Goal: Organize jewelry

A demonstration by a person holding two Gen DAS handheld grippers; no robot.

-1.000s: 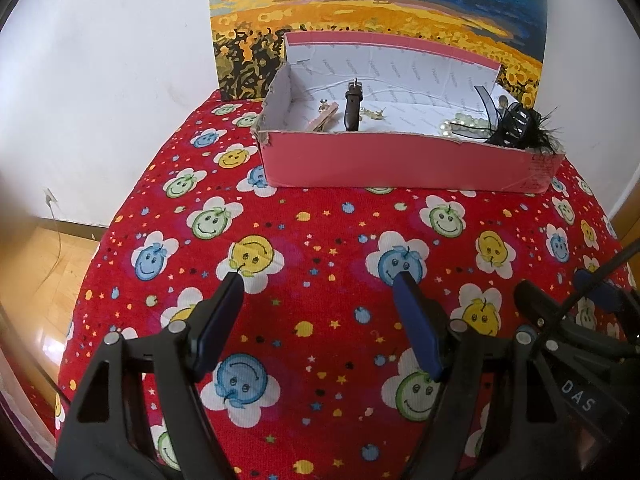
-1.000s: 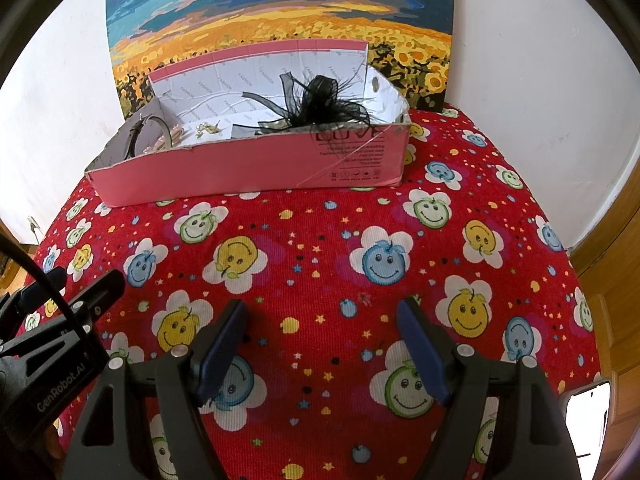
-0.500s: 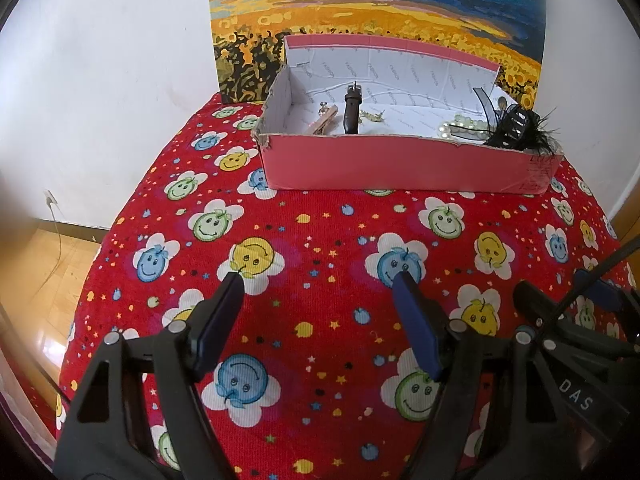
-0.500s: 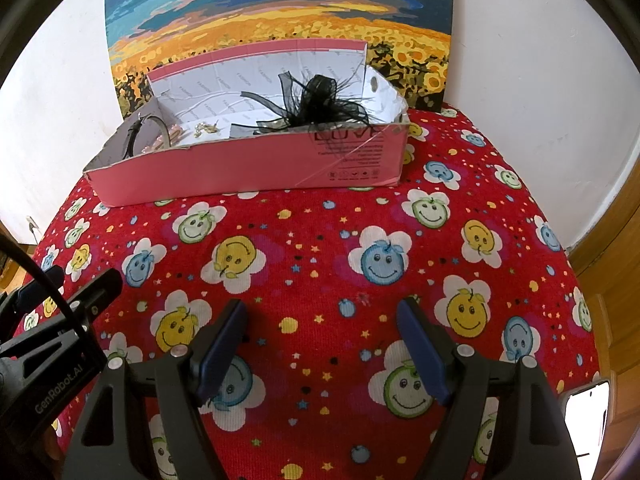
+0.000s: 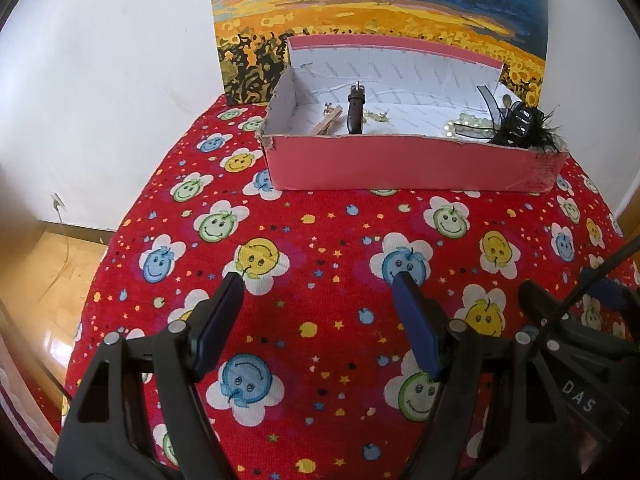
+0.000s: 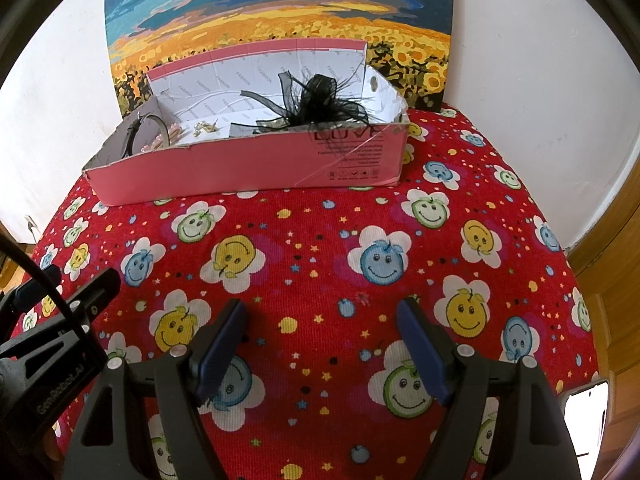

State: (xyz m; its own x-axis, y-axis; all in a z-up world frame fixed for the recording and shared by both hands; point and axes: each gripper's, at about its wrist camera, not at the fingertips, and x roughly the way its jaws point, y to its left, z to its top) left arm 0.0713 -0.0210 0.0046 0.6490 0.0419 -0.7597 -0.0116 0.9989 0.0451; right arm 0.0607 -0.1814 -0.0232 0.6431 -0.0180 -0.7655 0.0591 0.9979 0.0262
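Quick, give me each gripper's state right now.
Left gripper: open, holding nothing, above the red smiley-flower tablecloth.
Right gripper: open, holding nothing, short of the pink cardboard box.

Left wrist view: low over red smiley-print cloth (image 5: 320, 216), facing pink box (image 5: 400, 164) from front-left, moderately near. Right wrist view: same height, facing box from front-right. Shared: box, cloth, sunflower painting (image 6: 280, 12) behind box.
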